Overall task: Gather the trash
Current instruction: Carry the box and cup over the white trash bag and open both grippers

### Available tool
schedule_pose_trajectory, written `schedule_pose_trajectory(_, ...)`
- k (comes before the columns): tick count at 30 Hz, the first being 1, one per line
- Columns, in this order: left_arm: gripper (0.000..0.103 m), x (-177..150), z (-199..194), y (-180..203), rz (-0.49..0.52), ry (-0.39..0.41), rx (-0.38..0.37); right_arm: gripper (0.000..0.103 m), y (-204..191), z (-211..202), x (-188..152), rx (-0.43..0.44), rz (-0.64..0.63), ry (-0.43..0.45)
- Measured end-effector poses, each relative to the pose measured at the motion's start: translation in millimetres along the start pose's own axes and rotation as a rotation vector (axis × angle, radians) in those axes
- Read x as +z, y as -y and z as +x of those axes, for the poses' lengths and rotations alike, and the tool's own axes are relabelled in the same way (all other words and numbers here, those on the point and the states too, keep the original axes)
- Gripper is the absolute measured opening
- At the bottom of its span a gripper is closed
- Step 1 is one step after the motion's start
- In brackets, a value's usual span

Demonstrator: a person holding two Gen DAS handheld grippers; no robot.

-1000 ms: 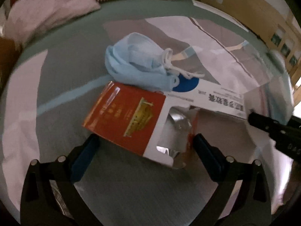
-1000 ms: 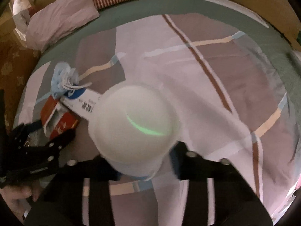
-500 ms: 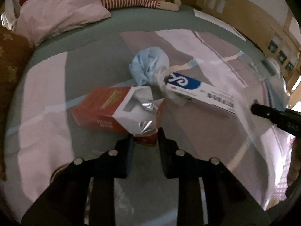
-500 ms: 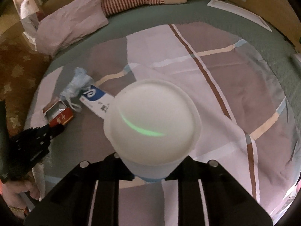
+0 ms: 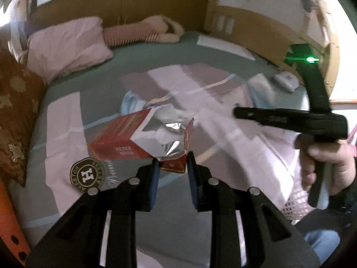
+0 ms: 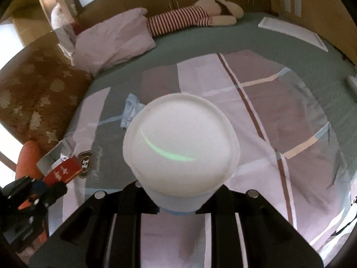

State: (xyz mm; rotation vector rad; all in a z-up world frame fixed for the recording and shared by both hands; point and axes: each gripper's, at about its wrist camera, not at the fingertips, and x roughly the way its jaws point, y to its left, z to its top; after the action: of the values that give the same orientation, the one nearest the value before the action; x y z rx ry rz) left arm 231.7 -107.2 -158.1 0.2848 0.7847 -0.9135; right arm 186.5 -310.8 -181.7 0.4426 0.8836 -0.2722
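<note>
A torn-open red cigarette pack (image 5: 125,140) with crumpled foil hangs above the bed, and my left gripper (image 5: 173,167) is shut on its lower corner. In the right wrist view the same pack (image 6: 62,172) shows at lower left in the left gripper (image 6: 40,192). My right gripper (image 6: 178,201) is shut on the base of a white paper cup (image 6: 180,143), whose mouth faces the camera. A crumpled blue face mask (image 6: 130,111) lies on the bedspread beyond the cup, and it also appears as the blue mask (image 5: 131,105) behind the pack. A hand holds the right gripper (image 5: 238,112) at the right.
The patchwork bedspread (image 6: 279,111) covers a wide bed. A pink pillow (image 6: 116,42), a striped plush toy (image 6: 178,21) and a brown patterned cushion (image 6: 38,93) lie at the far left. A pink mesh basket (image 5: 294,203) sits near the hand. A wooden headboard (image 5: 160,6) bounds the back.
My left gripper has shut on the red pack and lifted it off the bed. The right gripper has risen with the cup, so the mask lies farther below.
</note>
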Motion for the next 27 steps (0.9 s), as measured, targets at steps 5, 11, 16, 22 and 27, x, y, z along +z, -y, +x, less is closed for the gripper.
schedule_pose_trajectory(5,0.025,-9.0,-37.0,59.2,0.105,0.054,-0.034,0.019,21.6,-76.9,-22.8,0.069,0.027,0.093)
schedule_pose_trajectory(11,0.025,-8.1,-71.7,159.4,0.234,0.102,-0.207,0.019,88.1,-208.0,-75.6,0.035,0.018,0.212)
schedule_pose_trajectory(16,0.025,-11.3,-70.4,264.3,0.364,0.046,-0.426,0.019,160.1,-300.9,-133.5,-0.075,0.089,0.269)
schedule_pose_trajectory(22,0.027,-32.9,-35.1,388.1,0.526,-0.165,-0.647,0.036,225.8,-345.6,-192.2,-0.207,0.208,0.262)
schedule_pose_trajectory(27,0.082,-37.1,0.1,404.6,0.496,-0.268,-0.500,0.085,242.5,-348.6,-203.4,-0.300,0.245,0.281)
